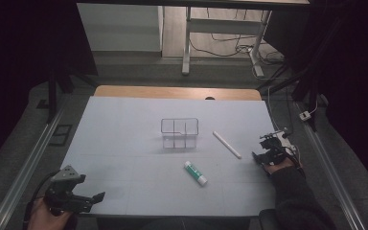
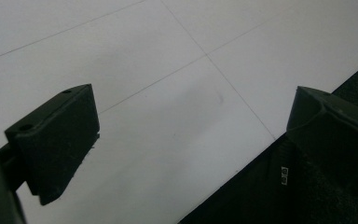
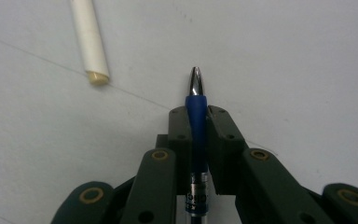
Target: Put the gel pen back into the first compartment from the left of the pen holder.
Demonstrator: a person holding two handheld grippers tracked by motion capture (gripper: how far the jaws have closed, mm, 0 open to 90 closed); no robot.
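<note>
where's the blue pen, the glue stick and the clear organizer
blue pen point(image 3: 196, 119), right gripper view, blue grip between the jaws
glue stick point(image 1: 195, 173), high view, middle of white body
clear organizer point(image 1: 179, 120), high view, top rim

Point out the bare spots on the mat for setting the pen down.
Bare: the mat left of the clear organizer, and near the left gripper. Crowded: between the glue stick, white stick and right gripper holding the pen.

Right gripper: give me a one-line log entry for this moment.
right gripper: shut on blue pen | left gripper: open, nothing held | white stick: on table, untouched
</note>
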